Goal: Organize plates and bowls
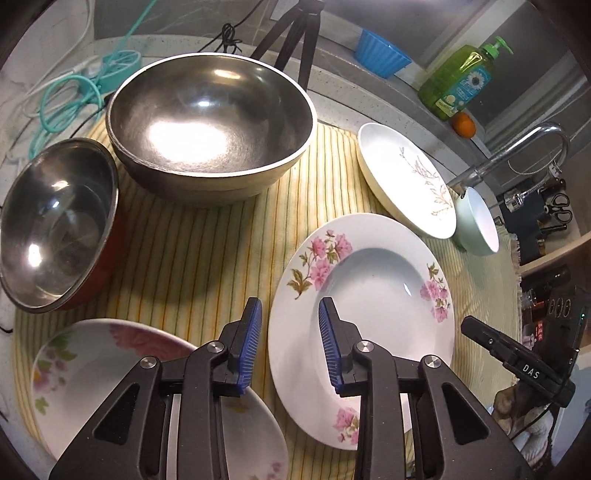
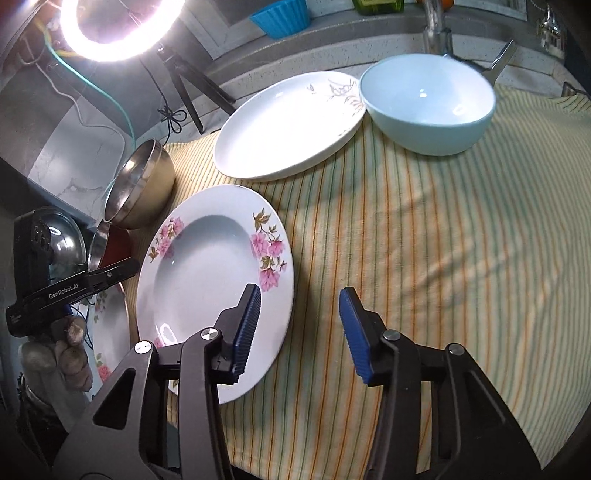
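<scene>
A deep plate with pink flowers [image 1: 369,295] [image 2: 207,266] lies on the striped cloth. My left gripper [image 1: 290,310] stands open astride its left rim, pads clear of it. Open as well, my right gripper [image 2: 300,295] straddles the plate's right rim without pressing on it. Another flowered plate [image 1: 110,354] lies under the left gripper's arm. Behind are a large steel bowl [image 1: 210,125], a smaller steel bowl with a red outside [image 1: 55,229], a white plate with a leaf sprig [image 1: 402,177] [image 2: 288,125] and a pale blue bowl [image 1: 480,221] [image 2: 428,103].
The yellow striped cloth [image 1: 207,258] [image 2: 424,240] covers the counter. Along the back ledge are a blue ribbed cup [image 1: 384,55], a green soap bottle [image 1: 458,81] and an orange [image 1: 466,124]. A faucet [image 1: 517,151], a tripod [image 1: 295,33], a ring light [image 2: 110,29] and cables stand behind.
</scene>
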`<state>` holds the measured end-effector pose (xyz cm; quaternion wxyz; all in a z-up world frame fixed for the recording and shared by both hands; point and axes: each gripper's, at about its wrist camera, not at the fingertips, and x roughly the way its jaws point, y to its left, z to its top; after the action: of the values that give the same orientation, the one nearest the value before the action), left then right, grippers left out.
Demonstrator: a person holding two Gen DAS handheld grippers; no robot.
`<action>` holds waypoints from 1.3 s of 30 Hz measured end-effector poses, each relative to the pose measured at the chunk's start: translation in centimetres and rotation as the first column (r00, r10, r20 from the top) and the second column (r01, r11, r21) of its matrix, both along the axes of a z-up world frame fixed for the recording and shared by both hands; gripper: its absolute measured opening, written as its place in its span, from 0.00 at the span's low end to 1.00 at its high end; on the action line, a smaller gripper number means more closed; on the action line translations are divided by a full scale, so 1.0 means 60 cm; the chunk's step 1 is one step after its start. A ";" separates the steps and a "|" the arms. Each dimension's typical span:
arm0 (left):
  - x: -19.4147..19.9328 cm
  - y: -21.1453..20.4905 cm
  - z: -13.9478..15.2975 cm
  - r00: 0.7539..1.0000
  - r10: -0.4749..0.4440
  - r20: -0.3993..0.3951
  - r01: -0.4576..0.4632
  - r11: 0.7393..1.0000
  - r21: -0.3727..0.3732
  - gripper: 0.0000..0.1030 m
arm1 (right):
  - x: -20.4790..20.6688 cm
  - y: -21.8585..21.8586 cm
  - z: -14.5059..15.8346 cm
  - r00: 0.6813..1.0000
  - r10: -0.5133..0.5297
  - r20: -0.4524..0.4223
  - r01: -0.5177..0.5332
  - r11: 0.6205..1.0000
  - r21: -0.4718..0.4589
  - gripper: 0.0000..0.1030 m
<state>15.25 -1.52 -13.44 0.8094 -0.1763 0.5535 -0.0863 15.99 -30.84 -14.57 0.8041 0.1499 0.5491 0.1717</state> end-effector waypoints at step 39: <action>-0.046 -0.072 -0.021 0.992 -0.107 -0.065 0.107 0.994 -0.004 0.20 | -0.037 -0.042 -0.030 0.994 -0.002 -0.109 0.011 0.996 0.088 0.17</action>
<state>12.50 -5.84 -14.69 0.7852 -0.1493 0.5882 -0.1235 13.78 -33.35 -16.38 0.7661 0.1963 0.5834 0.1848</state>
